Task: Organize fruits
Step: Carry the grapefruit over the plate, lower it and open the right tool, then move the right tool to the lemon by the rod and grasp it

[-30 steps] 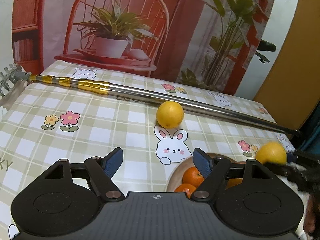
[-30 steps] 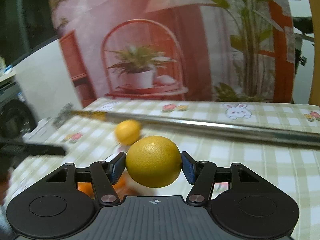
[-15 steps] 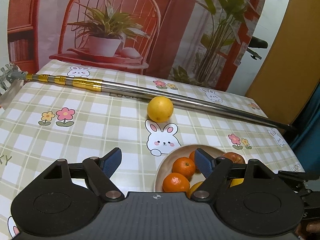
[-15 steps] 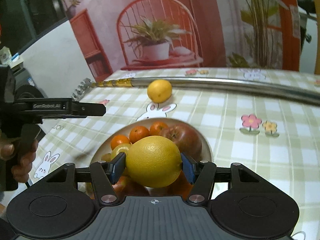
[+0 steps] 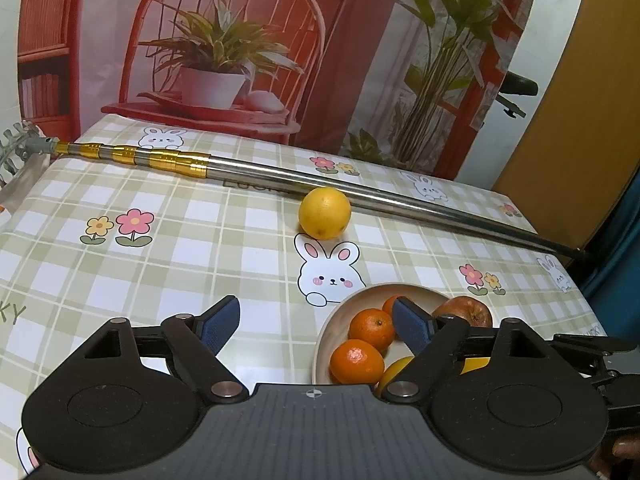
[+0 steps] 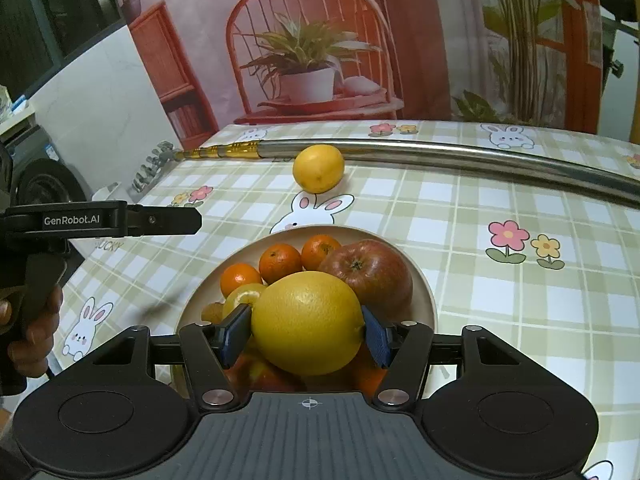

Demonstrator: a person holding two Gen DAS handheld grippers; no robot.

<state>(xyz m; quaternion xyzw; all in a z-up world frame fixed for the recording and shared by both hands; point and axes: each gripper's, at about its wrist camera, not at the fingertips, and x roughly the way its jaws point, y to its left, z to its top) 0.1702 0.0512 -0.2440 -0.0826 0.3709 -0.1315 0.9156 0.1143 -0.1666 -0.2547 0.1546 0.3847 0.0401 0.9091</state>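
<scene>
The right gripper has its fingers clamped on a large yellow citrus, one blue pad pressed to each side, so the fruit sits squarely between the fingertips and bulges above and below them. It hangs over the near part of the bowl, which stands on the desk with its checked cloth of rabbits and flowers. In the bowl lie three mandarins, a red apple at the right, and a smaller yellow fruit just left of the held citrus; more fruit shows beneath the fingers, but it is too hidden to name. Whether the held citrus touches the fruit below cannot be told.

The left gripper has its fingers wide apart and holds nothing. Its left pad is over bare cloth, while its right pad is over the bowl, with two mandarins seen in the gap between the fingers. In the right wrist view this gripper reaches in from the left, beside the bowl.

A second yellow citrus, the lemon, lies on the desk well beyond the bowl, just in front of a long metal pole that crosses the desk, apparently touching it.
</scene>
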